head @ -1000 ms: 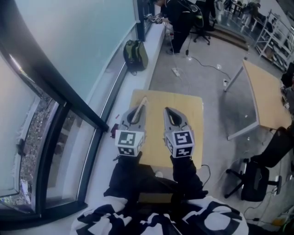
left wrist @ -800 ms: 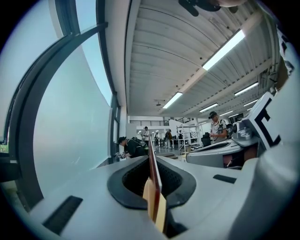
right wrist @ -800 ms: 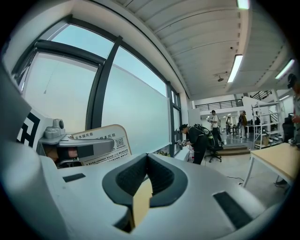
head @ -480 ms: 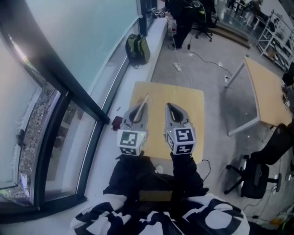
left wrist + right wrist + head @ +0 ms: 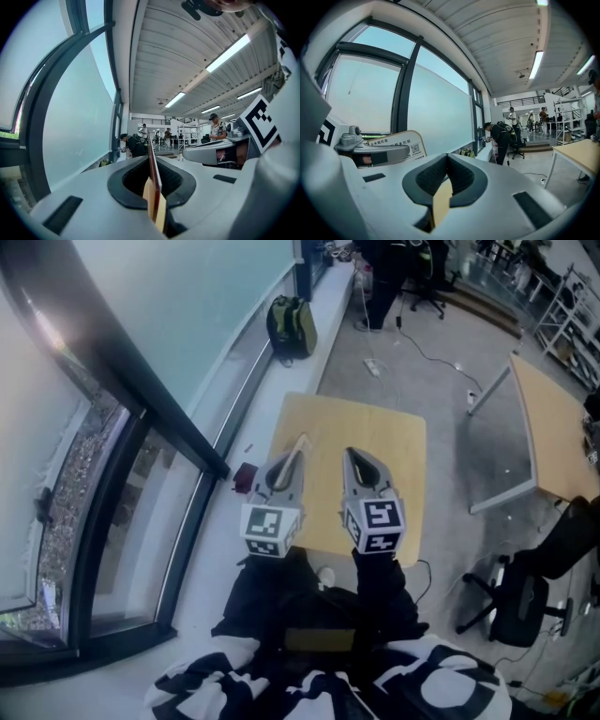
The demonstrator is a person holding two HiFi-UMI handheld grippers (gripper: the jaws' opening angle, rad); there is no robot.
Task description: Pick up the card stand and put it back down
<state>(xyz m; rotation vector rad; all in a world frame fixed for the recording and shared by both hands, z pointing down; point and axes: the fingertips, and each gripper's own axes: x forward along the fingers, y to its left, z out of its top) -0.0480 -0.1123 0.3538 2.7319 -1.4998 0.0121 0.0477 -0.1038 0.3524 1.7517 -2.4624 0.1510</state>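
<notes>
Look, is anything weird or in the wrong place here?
Only one thing: the card stand isn't standing on the wooden table. The left gripper is shut on it and holds it in the air above the tabletop. The right gripper is shut on nothing. Nothing looks spilled or broken.

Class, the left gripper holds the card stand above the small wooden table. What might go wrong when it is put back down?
The left gripper pinches the thin card stand between its pads, so it might pivot or slip. It hangs near the wooden table at its left edge; released there, it could tip off the side.
</notes>
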